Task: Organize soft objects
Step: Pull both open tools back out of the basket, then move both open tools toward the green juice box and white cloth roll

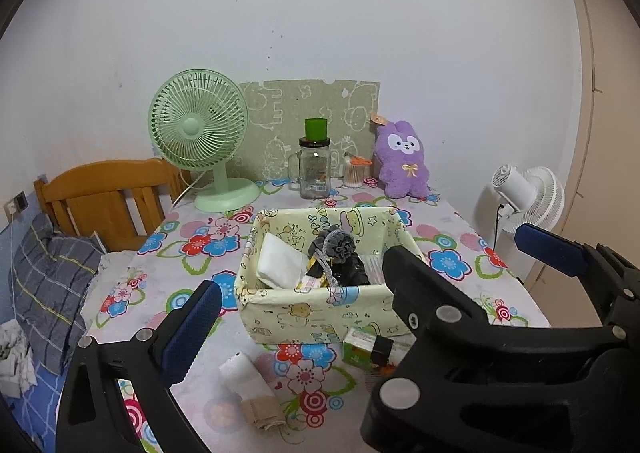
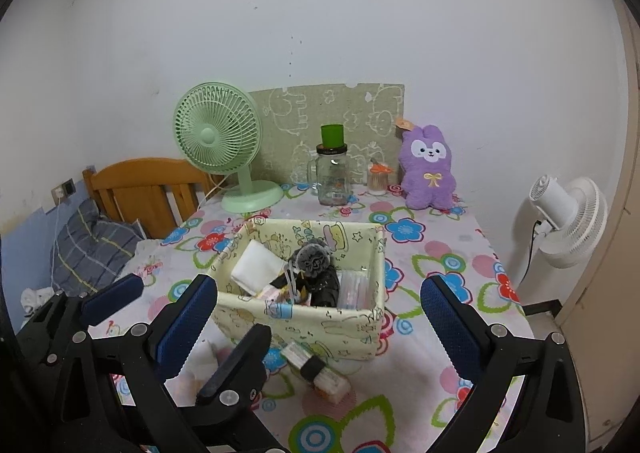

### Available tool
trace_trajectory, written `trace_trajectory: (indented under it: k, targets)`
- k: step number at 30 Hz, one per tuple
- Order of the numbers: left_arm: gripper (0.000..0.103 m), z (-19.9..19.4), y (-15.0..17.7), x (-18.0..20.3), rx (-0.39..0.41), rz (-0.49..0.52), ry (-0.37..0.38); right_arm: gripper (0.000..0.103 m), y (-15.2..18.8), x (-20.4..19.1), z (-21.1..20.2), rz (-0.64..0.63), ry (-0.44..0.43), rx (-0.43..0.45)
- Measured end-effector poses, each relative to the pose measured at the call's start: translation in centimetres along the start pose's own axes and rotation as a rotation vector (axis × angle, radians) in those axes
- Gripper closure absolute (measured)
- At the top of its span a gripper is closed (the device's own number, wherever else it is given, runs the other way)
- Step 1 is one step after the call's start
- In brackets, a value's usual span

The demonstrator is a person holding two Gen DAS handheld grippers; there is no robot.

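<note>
Left wrist view: the left gripper hovers spread wide and empty before the fabric basket, which already holds a white cloth and a grey pouf; a white roll lies on the table, seemingly the next pick.

Right wrist view: the right gripper is likewise released; a banded bundle sits just before the basket; the next move likely calls for lowering over it.

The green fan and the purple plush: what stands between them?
A glass jar with a green cup on top, then a small swab pot; both views show it.
</note>
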State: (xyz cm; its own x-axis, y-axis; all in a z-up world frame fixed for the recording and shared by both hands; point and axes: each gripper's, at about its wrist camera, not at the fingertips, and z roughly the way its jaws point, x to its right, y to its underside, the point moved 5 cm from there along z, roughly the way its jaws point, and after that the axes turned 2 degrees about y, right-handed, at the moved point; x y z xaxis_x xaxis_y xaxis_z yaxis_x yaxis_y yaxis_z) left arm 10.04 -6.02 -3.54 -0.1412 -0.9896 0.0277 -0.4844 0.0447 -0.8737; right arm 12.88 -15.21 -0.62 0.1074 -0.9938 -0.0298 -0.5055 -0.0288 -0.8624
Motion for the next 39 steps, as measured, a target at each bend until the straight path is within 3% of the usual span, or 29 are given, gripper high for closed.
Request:
trace_trajectory:
  k: [18, 25, 39]
  targets:
    - [0.000, -1.7, 3.2, 1.5, -0.013, 0.002, 0.035, 0.000, 3.2, 0.7, -2.7, -0.006, 0.040, 0.014]
    - [0.000, -1.1, 4.6, 1.3, -0.034, -0.008, 0.029, 0.000, 4.6, 1.0, -2.5, 0.009, 0.066, 0.012]
    - [0.000, 0.3, 7.7, 0.2, -0.072, -0.043, 0.005, 0.000, 8.1, 0.9, -0.5, 0.041, 0.038, -0.057]
